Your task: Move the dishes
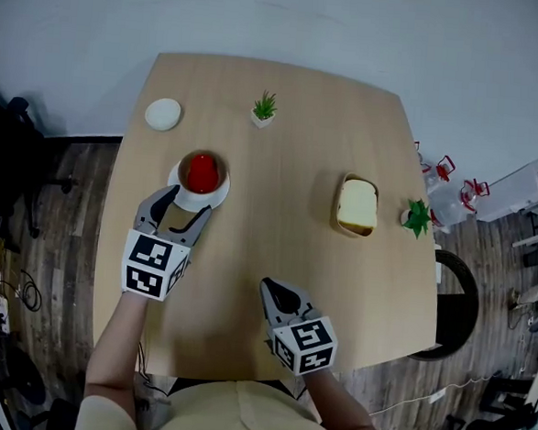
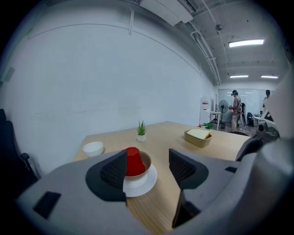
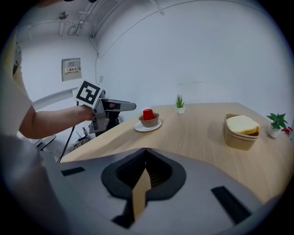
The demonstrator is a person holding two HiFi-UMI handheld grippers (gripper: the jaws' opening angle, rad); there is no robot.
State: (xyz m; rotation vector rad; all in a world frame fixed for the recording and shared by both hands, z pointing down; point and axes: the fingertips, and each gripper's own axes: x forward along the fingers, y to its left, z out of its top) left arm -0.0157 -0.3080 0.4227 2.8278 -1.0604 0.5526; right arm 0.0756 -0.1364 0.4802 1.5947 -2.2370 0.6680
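By my reading the task is barely begun, as no dish is held or lifted in any view; the left gripper [image 1: 185, 205] has its jaws spread wide and gripping nothing, reaching toward the near rim of the white saucer [image 1: 217, 197] on the left half of the wooden table [image 1: 282, 164]; on that saucer sits a brown bowl [image 2: 145, 161] with a red cup [image 2: 133, 161] turned upside down inside it; in the left gripper view this stack lies just ahead, framed between the two pads, though I cannot tell whether either pad touches the saucer's edge; the right gripper [image 1: 270, 287] is clenched on nothing, its jaws pressed together over bare table near the person's body, well apart from every dish; a small white bowl [image 1: 163, 114] rests untouched near the far left corner, and a tan bowl [image 1: 342, 226] holding a pale yellow slab [image 1: 357, 203] stands on the right side, beside a small potted plant [image 1: 417, 217] at the table's edge; a second potted plant [image 1: 264, 108] stands near the far edge; so what seems left is nearly everything: closing on the saucer stack, carrying it level so the loose cup does not tip out, and then dealing with the white bowl and the tan bowl; where the dishes are meant to go the pictures do not show.
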